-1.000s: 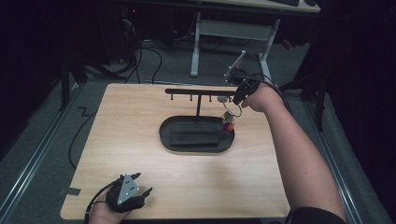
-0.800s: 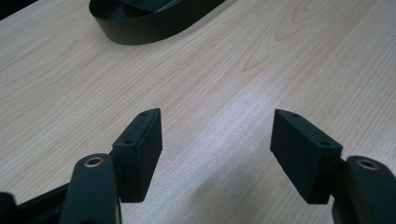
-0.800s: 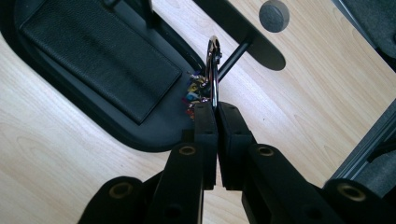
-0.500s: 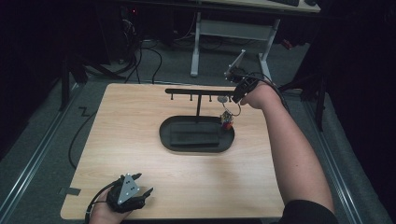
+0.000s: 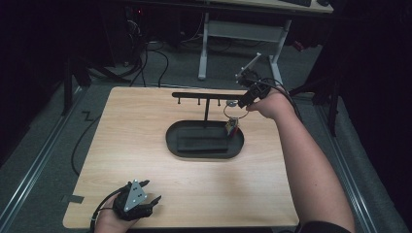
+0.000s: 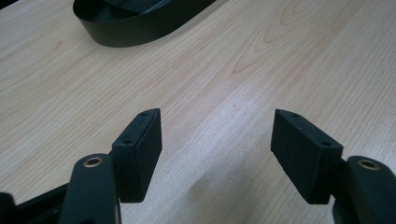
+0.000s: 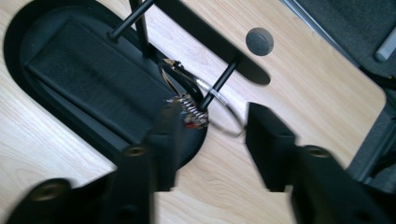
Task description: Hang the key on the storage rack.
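No readable writing anywhere. Right gripper (image 7: pixel 210 126) jaws just opened, bracelet (image 7: pixel 219 109) released on rack peg (image 7: pixel 219 84); left gripper (image 6: pixel 215 154) released.

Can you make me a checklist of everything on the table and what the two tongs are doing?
Surface: wooden table, bare apart from the stand.
Job's things: black hook stand on an oval tray; a wire ring with a small charm hangs from a peg at the bar's right end.
Clutter: nothing seen.
Grippers: right tongs have just been opening, ring between the pads, not pressed; left tongs open, nothing between them, low over the table's near edge.
Cables: black leads on the floor.
Surroundings: grey floor, white desk legs behind.
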Available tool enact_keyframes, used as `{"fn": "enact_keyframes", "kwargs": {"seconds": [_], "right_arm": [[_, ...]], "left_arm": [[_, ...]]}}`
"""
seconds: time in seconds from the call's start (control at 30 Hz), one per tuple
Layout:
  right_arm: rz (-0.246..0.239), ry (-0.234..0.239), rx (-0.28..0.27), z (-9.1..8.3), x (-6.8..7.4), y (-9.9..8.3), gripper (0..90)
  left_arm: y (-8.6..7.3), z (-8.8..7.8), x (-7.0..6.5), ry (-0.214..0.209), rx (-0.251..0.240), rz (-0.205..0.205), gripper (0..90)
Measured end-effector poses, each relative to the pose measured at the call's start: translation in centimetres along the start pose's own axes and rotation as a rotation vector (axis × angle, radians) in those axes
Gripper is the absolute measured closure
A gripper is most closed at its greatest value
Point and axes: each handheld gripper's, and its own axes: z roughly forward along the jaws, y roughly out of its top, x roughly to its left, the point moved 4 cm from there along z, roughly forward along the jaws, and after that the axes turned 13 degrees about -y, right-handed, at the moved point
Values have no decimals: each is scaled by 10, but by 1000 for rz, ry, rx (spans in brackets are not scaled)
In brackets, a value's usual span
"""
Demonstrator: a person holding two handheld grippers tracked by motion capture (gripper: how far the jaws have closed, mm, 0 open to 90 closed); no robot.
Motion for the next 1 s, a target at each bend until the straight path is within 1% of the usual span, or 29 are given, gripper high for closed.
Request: {"fn": "enact_keyframes", "kwargs": {"seconds": [0.03,0.07,0.1,0.13,0.17,0.27,0.3,0.33,0.4,0.47,0.5,0.53,0.57,0.63,0.77,0.83,0.87,0.9,0.93,1.0], "right_arm": [[4,3,-4,0,0,-2,507],[4,3,-4,0,0,-2,507],[27,13,-6,-1,1,-6,479],[39,29,-18,-1,2,-11,454],[61,42,-23,0,2,-20,425],[81,60,-35,1,3,-32,389],[84,66,-42,2,3,-35,376],[75,73,-53,3,5,-38,356],[46,49,-81,3,9,-46,340],[49,52,-101,4,11,-51,334],[49,52,-101,4,11,-51,334],[71,49,-118,6,15,-58,356],[75,53,-118,6,17,-61,368],[84,56,-130,8,22,-68,357],[100,65,-181,11,35,-84,342],[103,67,-188,12,38,-87,337],[109,72,-223,14,45,-97,307],[109,72,-223,14,45,-97,307],[109,78,-260,15,55,-107,300],[101,66,-300,19,64,-119,296]], "left_arm": [[0,1,-1,-2,-3,-2,341],[0,1,-1,-2,-3,-2,341],[1,1,-1,-2,-1,-2,341],[1,1,-2,-4,3,2,339],[1,2,-3,-7,2,-1,338],[2,3,-4,-22,-10,-13,334],[3,3,-4,-24,-21,-19,333],[3,3,-4,-31,-22,-24,332],[4,4,-4,-36,-29,-27,331],[4,5,-4,-36,-28,-27,332],[4,5,-4,-36,-28,-27,332],[4,5,-4,-38,-28,-29,332],[4,5,-4,-38,-28,-29,332],[4,6,-4,-42,-34,-37,332],[4,6,-3,-50,-41,-49,332],[3,6,-3,-49,-43,-51,332],[3,6,-3,-52,-41,-51,331],[3,6,-3,-52,-41,-51,331],[3,7,-3,-54,-40,-51,331],[2,7,-3,-53,-41,-53,331]]}}
